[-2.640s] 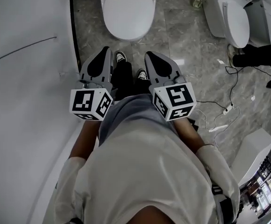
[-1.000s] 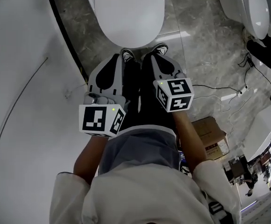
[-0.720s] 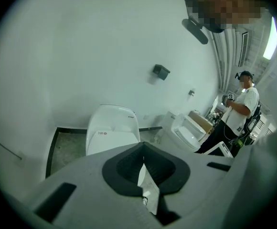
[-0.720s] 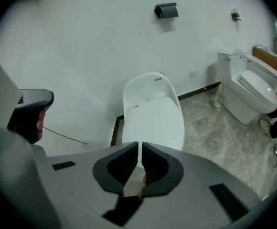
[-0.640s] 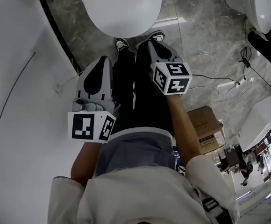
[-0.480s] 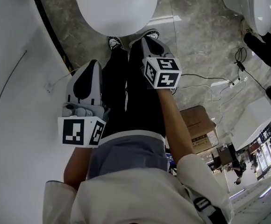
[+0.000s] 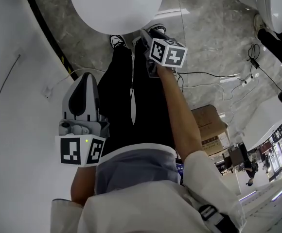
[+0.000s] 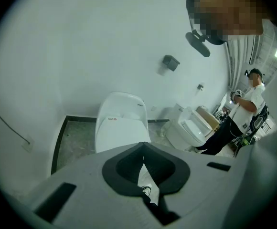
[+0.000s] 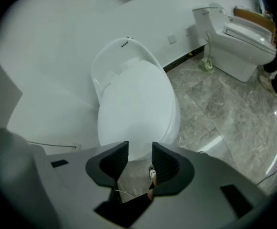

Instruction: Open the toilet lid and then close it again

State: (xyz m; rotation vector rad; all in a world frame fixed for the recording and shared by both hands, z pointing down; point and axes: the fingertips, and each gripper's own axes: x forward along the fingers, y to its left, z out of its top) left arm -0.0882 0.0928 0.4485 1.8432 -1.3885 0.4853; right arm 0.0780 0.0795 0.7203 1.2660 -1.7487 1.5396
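A white toilet with its lid (image 7: 114,4) down fills the top of the head view. My right gripper (image 7: 145,37) reaches down to the bowl's front edge, just above the wearer's shoes. In the right gripper view the lid (image 9: 136,106) lies flat ahead of the right gripper (image 9: 139,147); its jaws have just been opening and stand apart with nothing between them. My left gripper (image 7: 85,77) hangs back at the left beside the legs. Seen from the left gripper view, the left gripper (image 8: 143,144) has its tips together, and the toilet (image 8: 122,125) lies beyond.
A curved white wall (image 7: 14,106) runs close on the left. A second toilet (image 7: 272,4) stands at the right, with cables (image 7: 238,79) and a cardboard box (image 7: 209,123) on the marble floor. Another person (image 8: 246,106) stands far right in the left gripper view.
My right gripper has dropped forward to the toilet's front edge and its jaws have parted. The left gripper has sunk lower and stays back. The toilet has come closer in the head view.
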